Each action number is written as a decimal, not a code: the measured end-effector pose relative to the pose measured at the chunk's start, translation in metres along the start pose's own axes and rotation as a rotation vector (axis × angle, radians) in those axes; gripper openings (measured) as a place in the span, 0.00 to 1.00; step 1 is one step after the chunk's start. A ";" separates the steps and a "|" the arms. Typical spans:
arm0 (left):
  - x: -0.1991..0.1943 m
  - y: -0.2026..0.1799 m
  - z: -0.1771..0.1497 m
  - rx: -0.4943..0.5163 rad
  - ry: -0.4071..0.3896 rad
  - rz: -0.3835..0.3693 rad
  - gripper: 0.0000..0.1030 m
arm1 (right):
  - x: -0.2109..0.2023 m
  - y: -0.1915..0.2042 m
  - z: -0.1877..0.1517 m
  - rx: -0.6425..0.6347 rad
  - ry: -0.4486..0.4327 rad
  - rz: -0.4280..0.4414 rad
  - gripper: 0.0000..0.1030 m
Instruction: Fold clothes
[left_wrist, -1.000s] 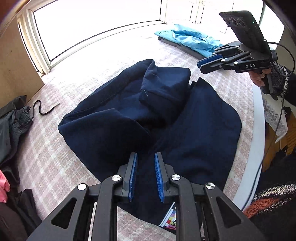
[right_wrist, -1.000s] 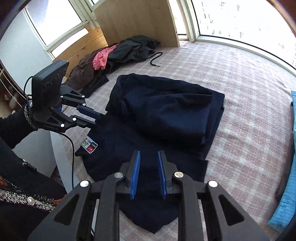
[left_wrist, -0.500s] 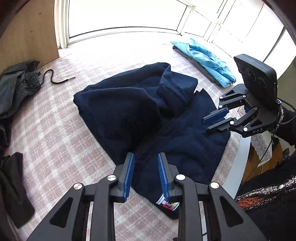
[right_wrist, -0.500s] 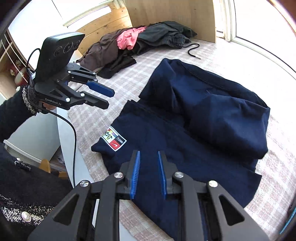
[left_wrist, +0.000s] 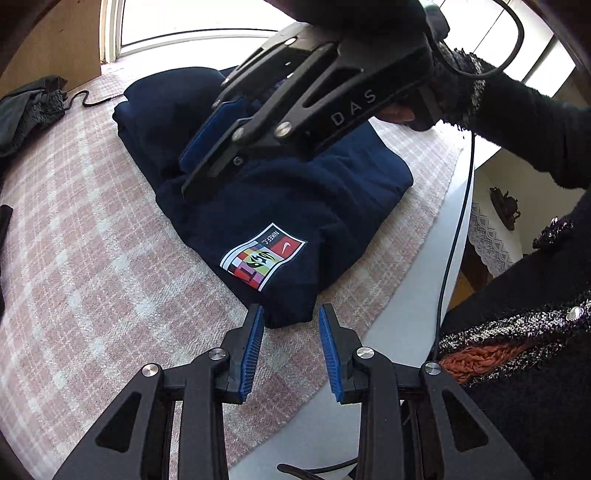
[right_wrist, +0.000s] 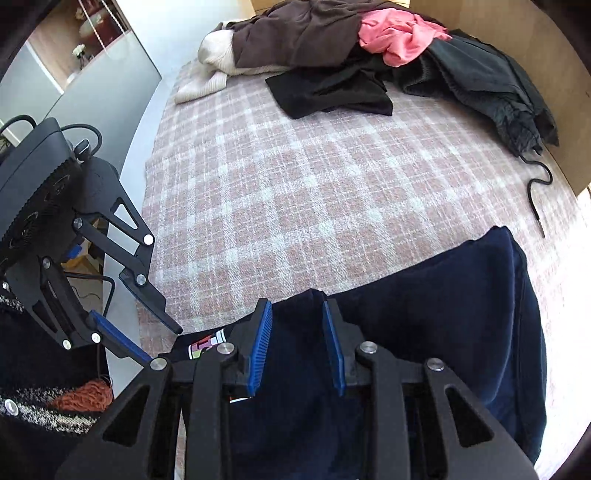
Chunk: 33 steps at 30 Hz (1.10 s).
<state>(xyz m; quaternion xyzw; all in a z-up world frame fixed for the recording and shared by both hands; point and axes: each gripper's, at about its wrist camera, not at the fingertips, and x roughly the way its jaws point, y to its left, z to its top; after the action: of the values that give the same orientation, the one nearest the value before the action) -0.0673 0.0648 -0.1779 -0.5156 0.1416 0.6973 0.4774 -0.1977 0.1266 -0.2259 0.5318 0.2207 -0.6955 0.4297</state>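
The navy garment (left_wrist: 280, 192), a soft, thick knit with a stitched multicoloured patch (left_wrist: 263, 254), lies bunched in loose folds on a pink-and-white checked cloth (left_wrist: 92, 258) that covers a white counter (left_wrist: 406, 314). In the left wrist view it fills the centre of the frame, its nearest corner reaching down to the left tool (left_wrist: 291, 332). That tool's ribbed blue pads (left_wrist: 253, 350) stand apart, with the garment's corner at their tips but not pressed by them. Its jaws have lately been opening.

The right tool (right_wrist: 297, 332) sits over the garment's edge at the lower centre of its own view. Its blue pads are likewise spread, a ridge of navy fabric rising between them without being squeezed; these jaws have just been opening too. Seen from the left wrist, this tool's black linkage crosses the upper middle of the frame and hides part of the garment behind it, gripped by a hand in a dark fuzzy sleeve (left_wrist: 517, 110). A thin black cable (left_wrist: 456, 221) runs down along the counter's right edge.

In the right wrist view, a heap of other clothes (right_wrist: 332, 55), brown, cream, black and a crumpled pink piece, lies along the top. A black hooked hanger (right_wrist: 537, 192) lies at the right, by a plain wooden panel (right_wrist: 517, 37).
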 end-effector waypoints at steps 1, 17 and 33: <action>-0.001 0.000 -0.001 0.004 -0.003 0.001 0.28 | 0.003 -0.001 0.003 -0.026 0.023 0.013 0.28; -0.006 0.018 -0.005 -0.009 -0.011 -0.001 0.29 | 0.022 -0.018 0.011 -0.155 0.121 0.048 0.17; -0.009 0.020 -0.001 0.040 0.001 -0.071 0.31 | -0.004 -0.037 0.006 -0.066 0.042 0.058 0.06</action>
<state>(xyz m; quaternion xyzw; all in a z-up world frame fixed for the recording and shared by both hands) -0.0827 0.0494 -0.1765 -0.5109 0.1374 0.6767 0.5120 -0.2316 0.1426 -0.2260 0.5378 0.2369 -0.6638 0.4625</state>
